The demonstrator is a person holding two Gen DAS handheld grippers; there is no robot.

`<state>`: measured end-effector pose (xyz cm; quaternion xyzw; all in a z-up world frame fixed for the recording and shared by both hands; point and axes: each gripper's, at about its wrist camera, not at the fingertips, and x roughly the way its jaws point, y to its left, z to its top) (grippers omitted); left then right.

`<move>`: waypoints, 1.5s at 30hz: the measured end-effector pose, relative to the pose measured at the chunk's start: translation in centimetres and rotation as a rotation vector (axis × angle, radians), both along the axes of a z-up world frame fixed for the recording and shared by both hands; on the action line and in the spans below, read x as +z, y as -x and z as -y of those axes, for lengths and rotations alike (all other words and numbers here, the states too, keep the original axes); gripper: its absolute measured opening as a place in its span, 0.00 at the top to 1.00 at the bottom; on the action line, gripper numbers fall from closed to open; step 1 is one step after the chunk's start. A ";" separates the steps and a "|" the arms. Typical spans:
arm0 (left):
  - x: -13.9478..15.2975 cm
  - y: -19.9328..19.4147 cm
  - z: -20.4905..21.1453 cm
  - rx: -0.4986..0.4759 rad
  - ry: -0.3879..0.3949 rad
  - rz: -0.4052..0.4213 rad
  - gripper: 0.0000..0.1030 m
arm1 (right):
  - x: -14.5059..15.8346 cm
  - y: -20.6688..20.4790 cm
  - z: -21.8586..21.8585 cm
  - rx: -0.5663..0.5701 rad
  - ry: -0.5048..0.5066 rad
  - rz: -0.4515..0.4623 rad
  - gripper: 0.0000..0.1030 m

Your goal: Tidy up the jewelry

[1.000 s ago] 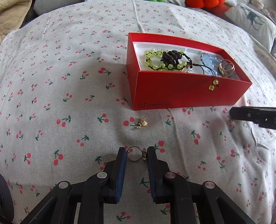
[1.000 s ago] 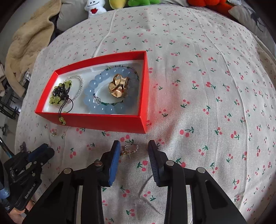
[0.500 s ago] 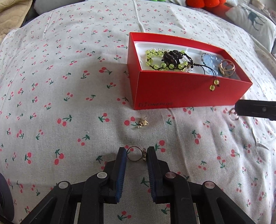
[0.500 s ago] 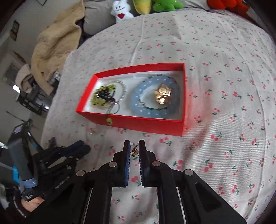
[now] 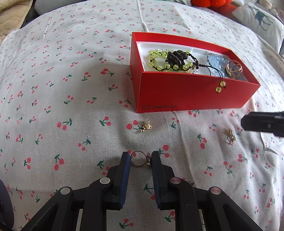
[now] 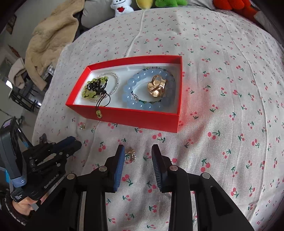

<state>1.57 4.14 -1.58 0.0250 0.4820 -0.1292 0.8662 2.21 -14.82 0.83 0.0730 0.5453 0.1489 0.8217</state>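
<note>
A red box [image 5: 186,94] [image 6: 134,115] on the cherry-print cloth holds a green bead bracelet [image 5: 163,61] [image 6: 94,87], a blue bead bracelet [image 6: 142,90] and a gold flower piece [image 6: 157,86]. My left gripper [image 5: 140,158] is closed on a thin dark ring [image 5: 140,158], which spans the gap between its pads. A small gold earring [image 5: 146,126] lies in front of the box. My right gripper [image 6: 136,153] is open, with a gold earring [image 6: 130,155] [image 5: 229,136] on the cloth by its left finger.
The left gripper also shows at the lower left of the right wrist view [image 6: 53,151]. A beige blanket [image 6: 51,39] and plush toys [image 6: 122,7] lie at the far edge of the bed.
My right gripper closed on the gold earring and lifted half a second ago; now it is open again with the earring on the cloth. The left gripper kept still on the ring.
</note>
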 end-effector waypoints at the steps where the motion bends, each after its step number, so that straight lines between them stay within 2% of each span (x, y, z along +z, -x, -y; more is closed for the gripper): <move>1: 0.0 0.0 0.0 0.001 0.000 0.000 0.82 | -0.3 0.0 -0.4 0.017 0.011 -0.007 0.68; 7: 0.0 0.0 0.0 0.000 -0.001 0.000 0.82 | -1.8 0.4 -3.0 0.084 0.139 -0.017 0.69; 8: 0.0 0.0 0.1 -0.001 -0.001 0.000 0.82 | -2.0 0.4 -3.2 0.087 0.158 -0.014 0.72; 10: -0.1 -0.1 0.1 -0.002 -0.001 0.000 0.82 | -1.9 0.4 -3.4 0.093 0.174 -0.005 0.84; 16: -0.1 -0.1 -0.1 -0.001 0.001 0.000 0.82 | -0.1 0.4 -1.9 0.070 0.121 0.029 0.90; 20: 0.0 -0.1 -0.2 0.003 0.003 -0.002 0.82 | 0.2 0.4 -1.0 0.048 0.089 0.031 0.90; 24: 0.0 -0.1 -0.1 0.005 0.003 -0.002 0.82 | -0.5 -0.1 -0.4 0.009 0.032 -0.018 0.86; 26: 0.0 -0.1 -0.1 0.004 0.002 -0.001 0.82 | -0.7 -0.5 -0.1 -0.006 0.023 -0.028 0.82; 30: -0.1 0.0 0.0 0.003 0.000 0.000 0.82 | -0.9 -1.2 0.0 -0.023 0.003 -0.040 0.80; 38: -0.1 0.0 0.0 0.003 -0.002 0.001 0.82 | -1.9 -2.1 -1.4 -0.002 0.037 -0.043 0.79; 41: 0.0 -0.2 -0.1 0.002 -0.001 0.001 0.82 | -1.8 -2.0 -1.7 0.017 0.051 -0.020 0.90; 45: 0.4 -0.1 -0.3 0.001 0.006 0.011 0.82 | -1.3 -1.7 -2.0 0.033 0.055 0.002 0.90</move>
